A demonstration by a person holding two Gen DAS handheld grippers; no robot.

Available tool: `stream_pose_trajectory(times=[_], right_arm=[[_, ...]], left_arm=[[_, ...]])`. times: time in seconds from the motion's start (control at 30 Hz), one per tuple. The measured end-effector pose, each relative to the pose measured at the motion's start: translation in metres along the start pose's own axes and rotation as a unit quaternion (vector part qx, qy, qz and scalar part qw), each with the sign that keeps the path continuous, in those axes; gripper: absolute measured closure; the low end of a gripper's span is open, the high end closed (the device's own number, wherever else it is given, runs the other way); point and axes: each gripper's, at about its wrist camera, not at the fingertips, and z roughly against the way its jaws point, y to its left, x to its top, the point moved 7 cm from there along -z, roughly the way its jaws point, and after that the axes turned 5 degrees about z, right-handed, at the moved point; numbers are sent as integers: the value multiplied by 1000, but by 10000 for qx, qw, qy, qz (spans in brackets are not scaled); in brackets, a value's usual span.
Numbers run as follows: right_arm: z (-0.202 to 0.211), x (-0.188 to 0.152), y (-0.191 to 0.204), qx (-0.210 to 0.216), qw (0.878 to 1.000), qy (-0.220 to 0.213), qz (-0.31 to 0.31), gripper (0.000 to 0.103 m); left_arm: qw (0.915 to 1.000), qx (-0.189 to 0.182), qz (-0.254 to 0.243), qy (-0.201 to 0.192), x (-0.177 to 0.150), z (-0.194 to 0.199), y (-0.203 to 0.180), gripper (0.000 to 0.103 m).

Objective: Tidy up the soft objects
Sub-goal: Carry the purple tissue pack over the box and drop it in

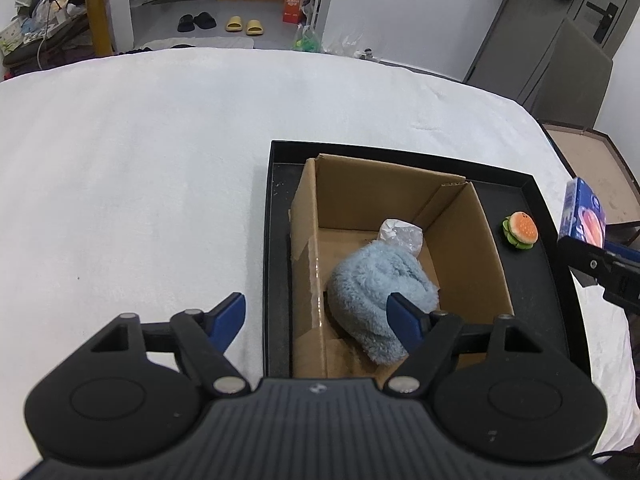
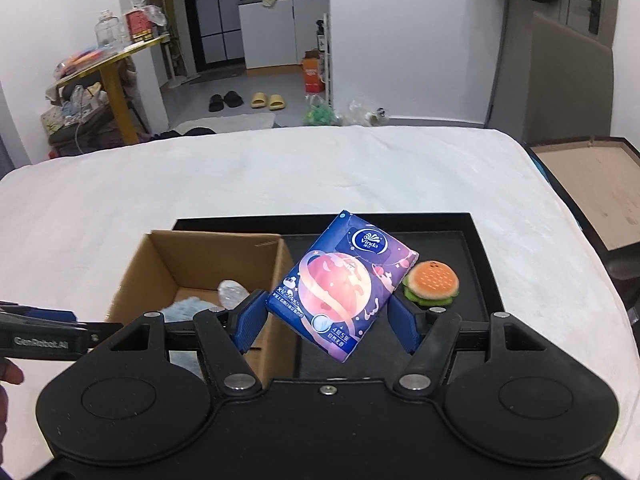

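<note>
Both grippers hang above a shallow black rectangular tray (image 2: pixel 476 240) that sits on a white-covered bed (image 1: pixel 140 168). Between the blue pads of the right gripper (image 2: pixel 326 320) a purple-blue soft pack of paper tissues printed with a pink planet (image 2: pixel 340 284) is clamped by its two side edges, tilted so that its upper corner leans away and to the right; the pack is clear of the tray floor. In the left wrist view the same pack shows at the far right edge, above the tray's right rim.

On the left gripper (image 1: pixel 316 318) the jaws stand wide apart with nothing pressed between them. One blue pad is over the bare bed cover beside the tray's left rim; the other is over an open brown cardboard box (image 1: pixel 472 240) standing inside the tray. A fluffy light-blue towel bundle (image 1: pixel 376 284) lies on the box floor, just beyond and partly behind that pad; whether the pad touches it cannot be told. A crumpled clear plastic wrapper (image 1: pixel 402 234) lies against the towel's far side.

A small plush hamburger with an orange bun and green lettuce (image 2: pixel 431 282) rests on the tray floor right of the box, just beyond the held pack.
</note>
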Motion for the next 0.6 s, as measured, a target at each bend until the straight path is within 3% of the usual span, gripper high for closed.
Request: stream_pose_trajectory(times=[0.27,0.6], right_arm=[[0,7,24,181,9997,-129,102,39],[-12,12,64,555,9977,-72,376,39]], left_arm=[[9998,-198,42,27,-3,0,0,37],[9987,-362,318,163,-11,-10,13,66]])
